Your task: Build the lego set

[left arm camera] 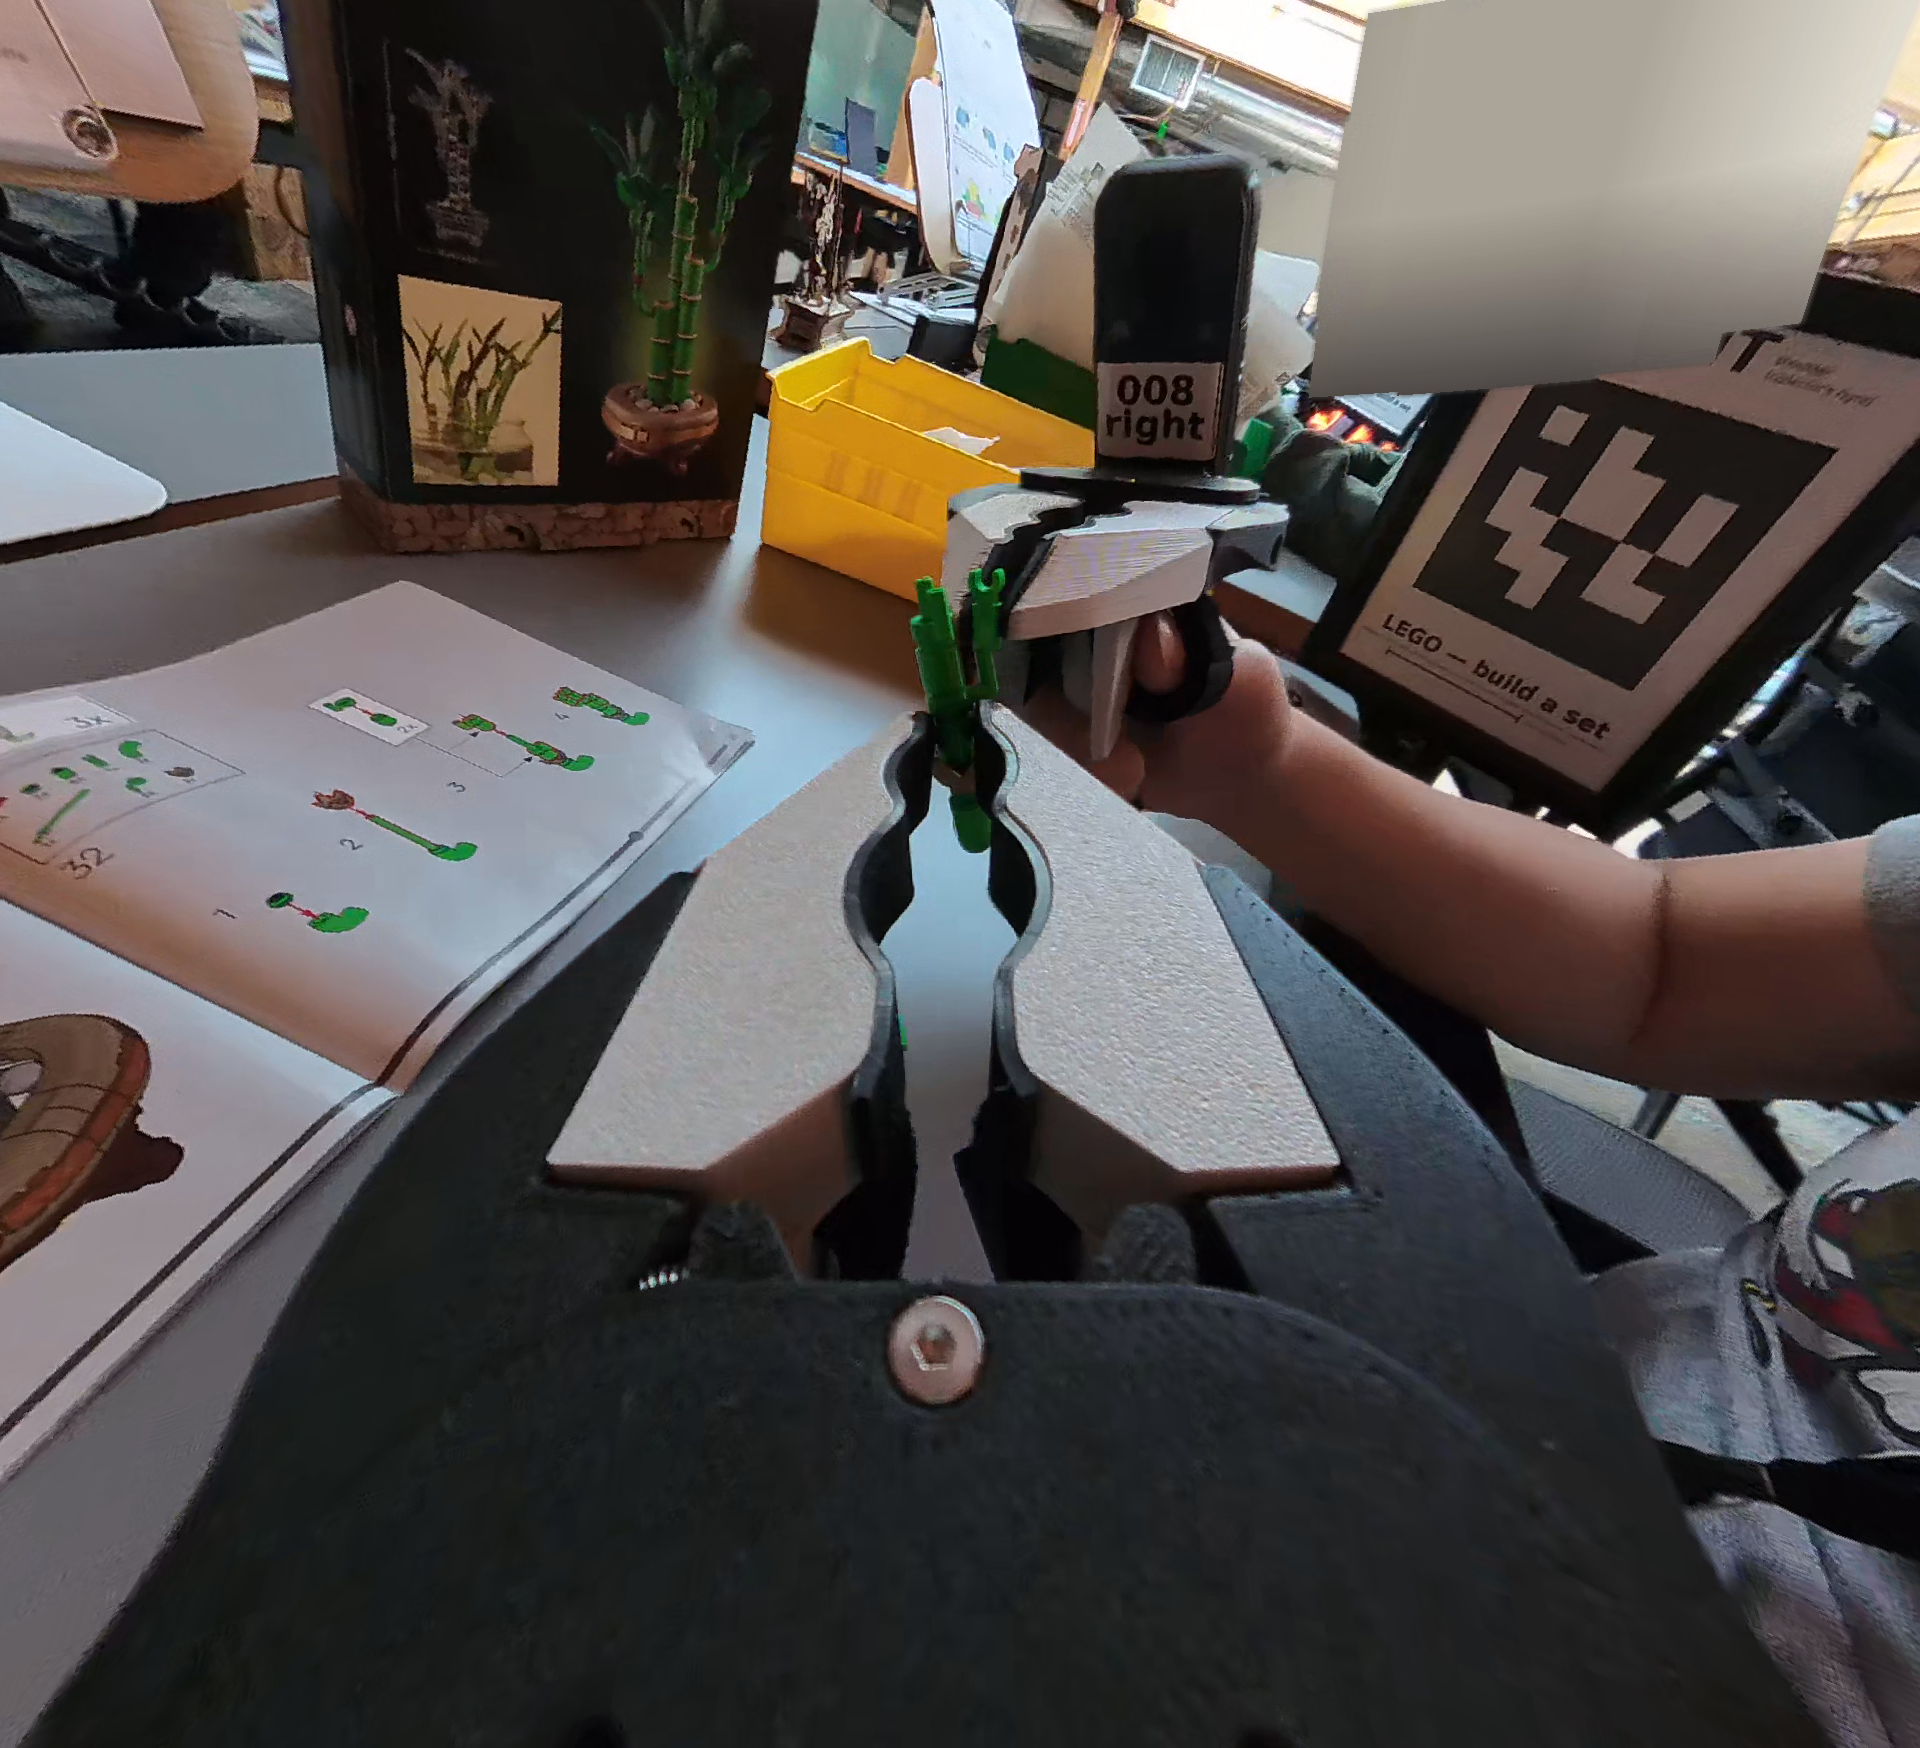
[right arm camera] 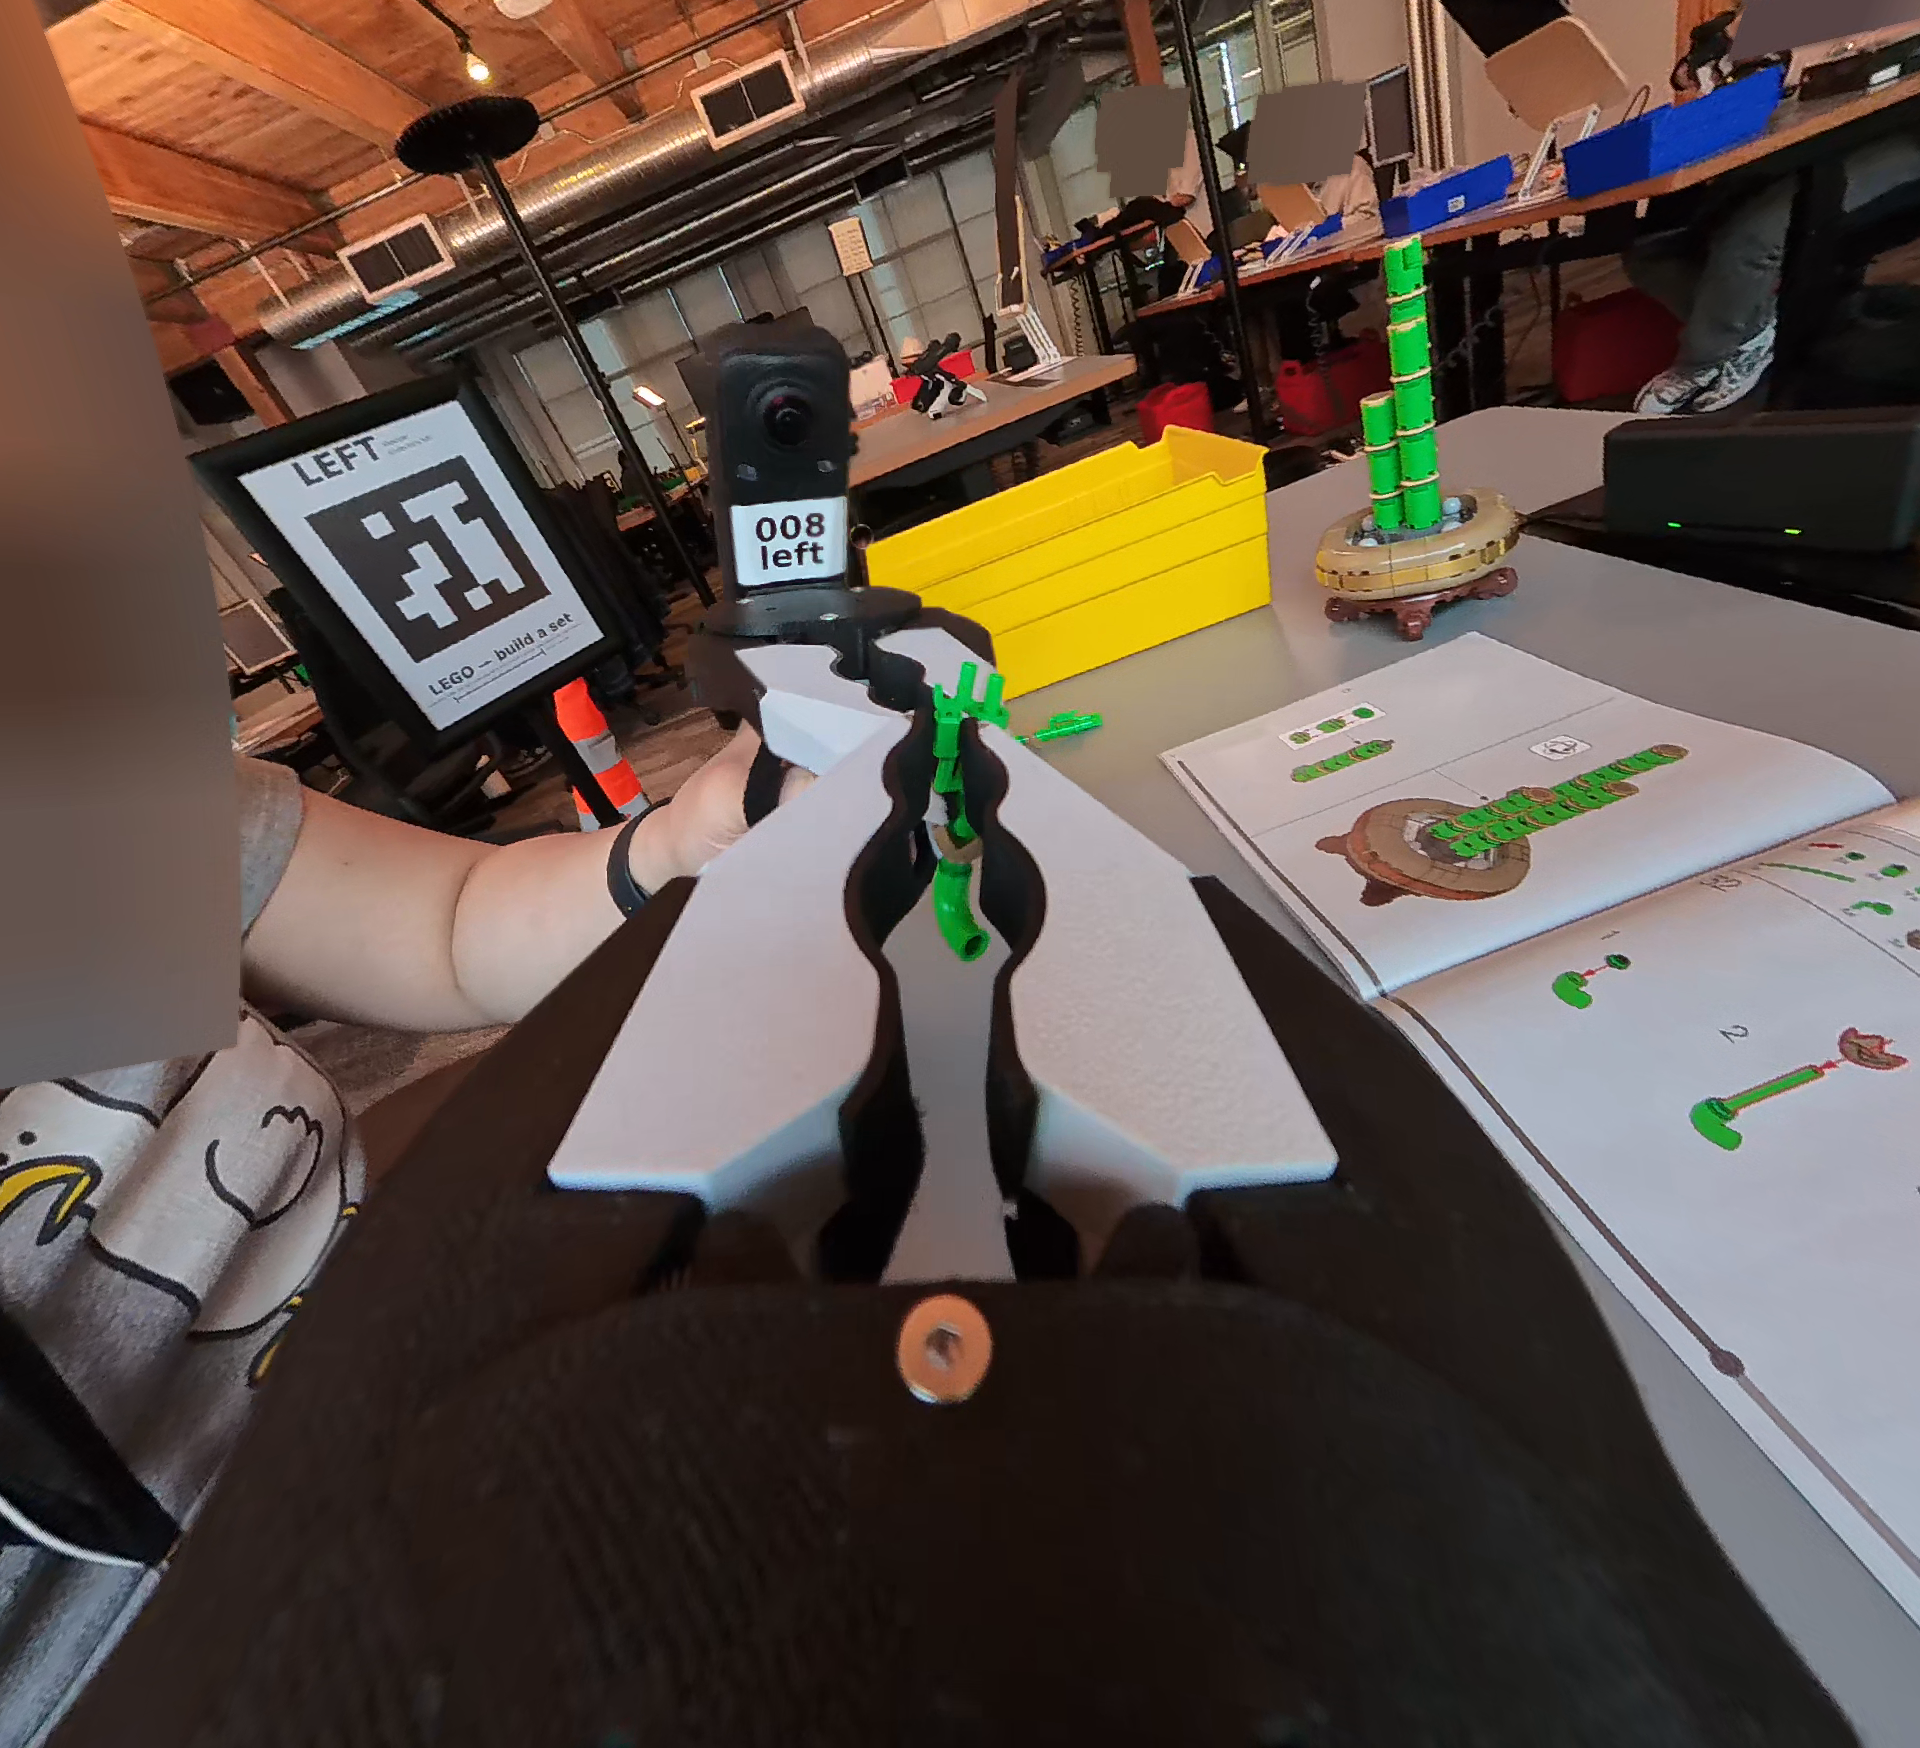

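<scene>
Left wrist view: left gripper point(left arm camera: 951, 742) nearly closed, tips pinching a small green lego stem assembly point(left arm camera: 956, 732) held upright above the dark table point(left arm camera: 810, 659); the elbow end of the stem hangs below the tips. Right gripper point(left arm camera: 987, 649) meets it from the far side, its tips at the leafy upper end of the same stem; a hand point(left arm camera: 1195, 722) grips its handle. Open instruction booklet point(left arm camera: 343, 825) lies flat to the left. Lego box point(left arm camera: 551, 244) stands upright behind it, yellow bin point(left arm camera: 883, 472) just beside the box.

Right wrist view: right gripper point(right arm camera: 951, 753) also nearly closed on the stem point(right arm camera: 954, 815), left gripper point(right arm camera: 904, 690) touching from beyond. Partly built bamboo model point(right arm camera: 1408, 472) in its tan pot stands on the table point(right arm camera: 1662, 618) to the right, well apart. A loose green piece point(right arm camera: 1065, 727) lies near the yellow bin point(right arm camera: 1081, 545). Booklet point(right arm camera: 1558, 919) open at right.
</scene>
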### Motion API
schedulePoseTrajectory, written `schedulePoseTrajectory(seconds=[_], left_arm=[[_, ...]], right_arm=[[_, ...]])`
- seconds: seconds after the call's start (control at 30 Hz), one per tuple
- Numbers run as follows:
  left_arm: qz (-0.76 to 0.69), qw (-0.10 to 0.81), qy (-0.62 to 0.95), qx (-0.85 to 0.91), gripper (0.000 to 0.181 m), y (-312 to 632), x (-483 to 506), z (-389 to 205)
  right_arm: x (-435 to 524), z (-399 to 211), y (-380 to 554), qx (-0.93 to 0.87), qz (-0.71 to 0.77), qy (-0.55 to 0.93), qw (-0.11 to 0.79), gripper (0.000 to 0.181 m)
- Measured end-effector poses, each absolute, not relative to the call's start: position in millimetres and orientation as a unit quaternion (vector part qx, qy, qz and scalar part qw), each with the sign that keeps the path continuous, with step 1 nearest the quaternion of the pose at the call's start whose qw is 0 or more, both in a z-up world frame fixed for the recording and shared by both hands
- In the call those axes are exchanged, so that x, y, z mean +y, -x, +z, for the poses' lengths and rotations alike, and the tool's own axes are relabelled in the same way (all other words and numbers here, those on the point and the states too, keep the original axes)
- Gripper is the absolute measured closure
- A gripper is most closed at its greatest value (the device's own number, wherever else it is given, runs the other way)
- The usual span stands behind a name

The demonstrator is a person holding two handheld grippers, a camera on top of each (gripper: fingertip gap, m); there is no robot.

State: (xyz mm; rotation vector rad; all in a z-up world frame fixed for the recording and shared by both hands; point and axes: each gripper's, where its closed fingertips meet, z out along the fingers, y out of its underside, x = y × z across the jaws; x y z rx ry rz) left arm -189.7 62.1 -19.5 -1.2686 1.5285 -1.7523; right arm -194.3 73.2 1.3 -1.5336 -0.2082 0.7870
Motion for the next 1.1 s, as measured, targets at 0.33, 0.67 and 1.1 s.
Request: schedulePoseTrajectory(seconds=[0.33, 0.67, 1.1], left_arm=[[-0.604, 0.295, 0.466, 0.576, 0.175, 189.9, 64.8, -19.1], [-0.588, 0.297, 0.479, 0.58, 0.175, 189.0, 66.0, -23.4], [-0.505, 0.341, 0.508, 0.608, 0.176, 184.1, 78.9, -41.4]], right_arm=[[73.8, 1.3, 194.1, -0.08, 0.388, 0.647, 0.652, 0.178], [74.5, -3.8, 193.5, -0.095, 0.371, 0.657, 0.65, 0.178], [85.0, -23.5, 188.4, -0.085, 0.27, 0.727, 0.625, 0.177]])
